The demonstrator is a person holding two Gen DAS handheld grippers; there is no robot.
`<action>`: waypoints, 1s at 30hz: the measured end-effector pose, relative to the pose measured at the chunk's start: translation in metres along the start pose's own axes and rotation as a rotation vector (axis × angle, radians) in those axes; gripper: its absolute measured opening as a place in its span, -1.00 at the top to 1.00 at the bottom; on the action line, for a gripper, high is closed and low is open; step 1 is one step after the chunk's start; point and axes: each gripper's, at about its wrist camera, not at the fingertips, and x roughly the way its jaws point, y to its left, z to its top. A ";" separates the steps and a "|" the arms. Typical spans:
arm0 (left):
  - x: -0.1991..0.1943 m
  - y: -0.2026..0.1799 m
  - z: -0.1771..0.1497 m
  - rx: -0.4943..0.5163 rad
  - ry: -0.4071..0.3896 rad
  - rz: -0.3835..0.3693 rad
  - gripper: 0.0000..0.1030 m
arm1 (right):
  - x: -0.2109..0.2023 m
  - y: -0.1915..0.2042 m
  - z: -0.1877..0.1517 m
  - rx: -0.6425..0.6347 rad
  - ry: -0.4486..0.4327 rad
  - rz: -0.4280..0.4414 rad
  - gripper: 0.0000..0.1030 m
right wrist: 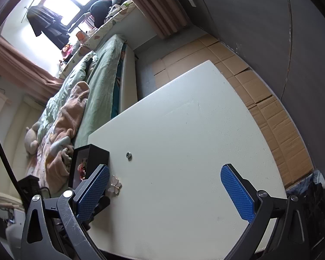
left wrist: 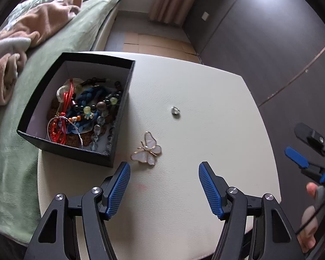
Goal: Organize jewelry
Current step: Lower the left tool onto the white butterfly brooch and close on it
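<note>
A black box (left wrist: 32, 117) with white inside walls stands at the left of the white table (left wrist: 195, 195). It holds several beaded bracelets and cords (left wrist: 86, 110). A pale butterfly brooch (left wrist: 147, 149) lies on the table just right of the box. A small silver ring (left wrist: 175, 110) lies farther back. My left gripper (left wrist: 164, 173) is open and empty, just short of the brooch. My right gripper (right wrist: 165, 177) is open and empty over the table's right side; it also shows in the left wrist view (left wrist: 301, 147). The box (right wrist: 97, 153), brooch (right wrist: 114, 186) and ring (right wrist: 129, 155) show in the right wrist view.
A bed with a green sheet (left wrist: 60, 39) and a pink blanket (left wrist: 43, 17) runs along the table's left edge. Dark wall panels (left wrist: 260, 43) stand to the right. Cardboard (right wrist: 270, 112) covers the floor beyond the table.
</note>
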 end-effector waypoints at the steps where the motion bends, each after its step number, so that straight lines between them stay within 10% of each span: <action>1: 0.001 0.003 0.001 -0.007 -0.010 0.009 -0.30 | 0.000 0.000 0.000 0.001 0.001 -0.001 -1.00; 25: 0.035 -0.013 -0.003 0.076 -0.082 0.221 -0.25 | 0.010 -0.005 0.000 0.012 0.022 -0.014 -1.00; 30: 0.038 -0.025 -0.009 0.125 -0.116 0.305 0.13 | 0.011 -0.004 -0.001 0.011 0.027 -0.016 -1.00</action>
